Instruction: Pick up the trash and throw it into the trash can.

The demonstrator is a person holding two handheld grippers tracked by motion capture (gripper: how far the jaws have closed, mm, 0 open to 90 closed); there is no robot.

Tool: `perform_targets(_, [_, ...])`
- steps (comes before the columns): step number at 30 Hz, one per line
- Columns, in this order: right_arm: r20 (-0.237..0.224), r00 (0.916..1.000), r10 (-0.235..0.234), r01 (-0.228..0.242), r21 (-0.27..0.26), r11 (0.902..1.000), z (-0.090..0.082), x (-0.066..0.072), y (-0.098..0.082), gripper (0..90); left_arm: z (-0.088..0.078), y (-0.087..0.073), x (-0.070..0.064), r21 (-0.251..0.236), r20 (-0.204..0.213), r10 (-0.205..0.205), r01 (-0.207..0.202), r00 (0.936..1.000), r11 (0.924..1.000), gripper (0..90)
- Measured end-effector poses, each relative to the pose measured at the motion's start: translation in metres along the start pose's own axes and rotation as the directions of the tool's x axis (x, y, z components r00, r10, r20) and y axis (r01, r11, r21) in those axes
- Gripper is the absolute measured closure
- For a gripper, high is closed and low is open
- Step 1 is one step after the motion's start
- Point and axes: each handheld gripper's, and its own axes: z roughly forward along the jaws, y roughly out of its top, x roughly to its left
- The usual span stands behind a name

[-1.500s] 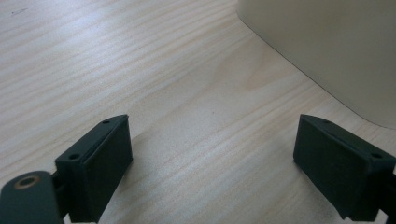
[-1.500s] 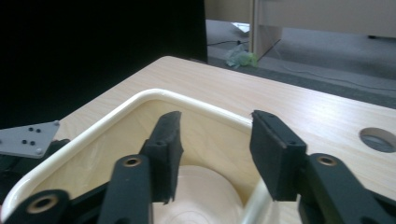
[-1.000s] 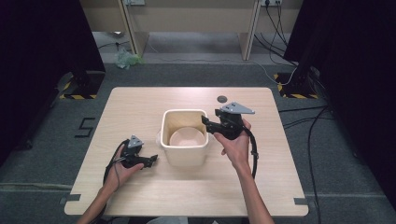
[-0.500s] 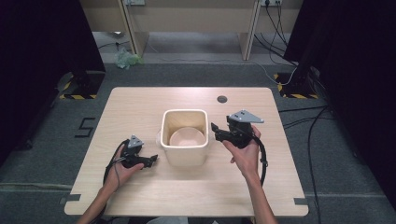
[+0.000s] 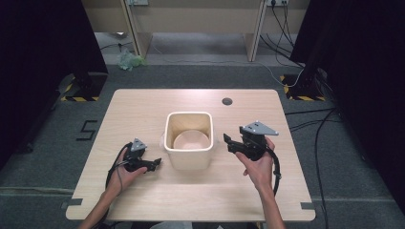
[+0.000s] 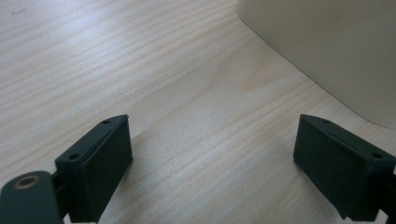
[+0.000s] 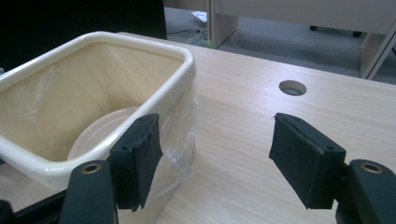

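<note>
In the high view the left gripper [image 5: 154, 165] rests low on the table [image 5: 143, 109] at lower left, its jaws pointing right toward the bin [image 5: 188, 161] and standing wide over bare wood. The right gripper [image 5: 228, 142] is held in the right hand [image 5: 258, 167] at centre right, just beside the bin, pointing left at its wall. Its jaws stand wide with nothing between them, and they have just been opening.

A second ago that gripper hung over the bin's right rim; now it sits lower and farther right, clear of the bin. The left hand [image 5: 125, 168] keeps its place.

A pale bowl [image 5: 191, 140] lies in the bin at frame centre, partly hidden by the rim.
</note>
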Motion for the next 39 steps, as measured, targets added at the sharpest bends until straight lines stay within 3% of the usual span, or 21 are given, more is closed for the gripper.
perform_targets(16, [0.010, 0.9998, 0.018, -0.018, 0.025, 0.9995, -0.009, -0.006, -0.025, 32.9, 0.000, 0.000, 0.000, 0.003, -0.001, 0.003, -0.003, 1.0000, 1.0000, 10.2])
perform_targets(27, [0.014, 0.9996, 0.023, -0.024, 0.073, 0.9970, -0.007, -0.004, -0.050, 32.8, 0.000, 0.000, 0.000, 0.004, 0.000, 0.004, -0.004, 1.0000, 1.0000, 10.3])
perform_targets(39, [0.024, 0.9991, 0.035, -0.037, 0.081, 0.9960, -0.008, -0.005, -0.070, 32.8, 0.000, 0.000, 0.000, 0.003, -0.001, 0.003, -0.003, 1.0000, 1.0000, 10.3])
